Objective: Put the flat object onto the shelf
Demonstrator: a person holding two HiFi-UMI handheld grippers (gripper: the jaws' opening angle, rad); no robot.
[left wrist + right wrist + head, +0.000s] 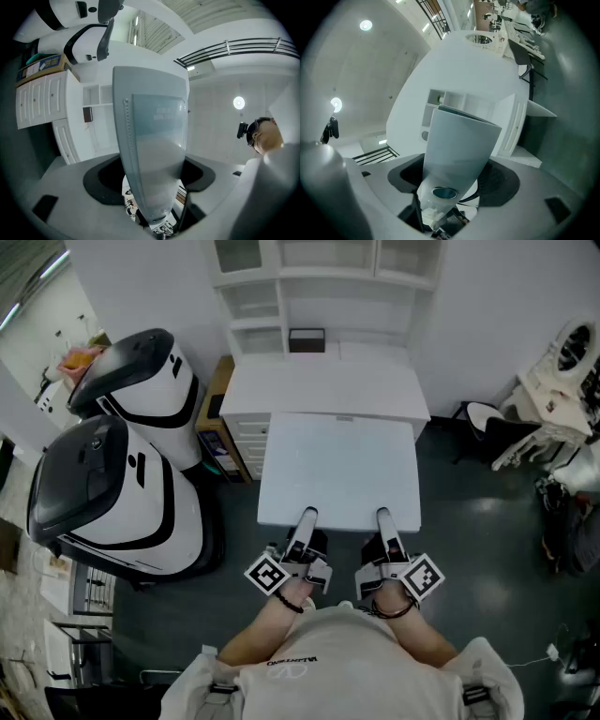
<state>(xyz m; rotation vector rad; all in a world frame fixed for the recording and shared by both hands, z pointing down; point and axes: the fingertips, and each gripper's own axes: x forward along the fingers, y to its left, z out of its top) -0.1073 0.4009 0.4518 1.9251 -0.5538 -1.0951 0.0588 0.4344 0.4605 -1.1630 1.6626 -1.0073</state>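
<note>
A robotics lab, it seems — two black-and-white machine housings [122,493] beside white shelving [323,277] and drawers [248,437].

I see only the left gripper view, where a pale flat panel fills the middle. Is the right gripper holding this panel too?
Observer: Yes, the right gripper clamps the near edge of the pale flat panel, beside the left gripper.
Operator: What stands right of the white desk?
Observer: A black chair, on the dark floor.
Operator: Does the panel reach the desk?
Observer: In the head view its far edge overlaps the desk's front; contact I cannot tell.
</note>
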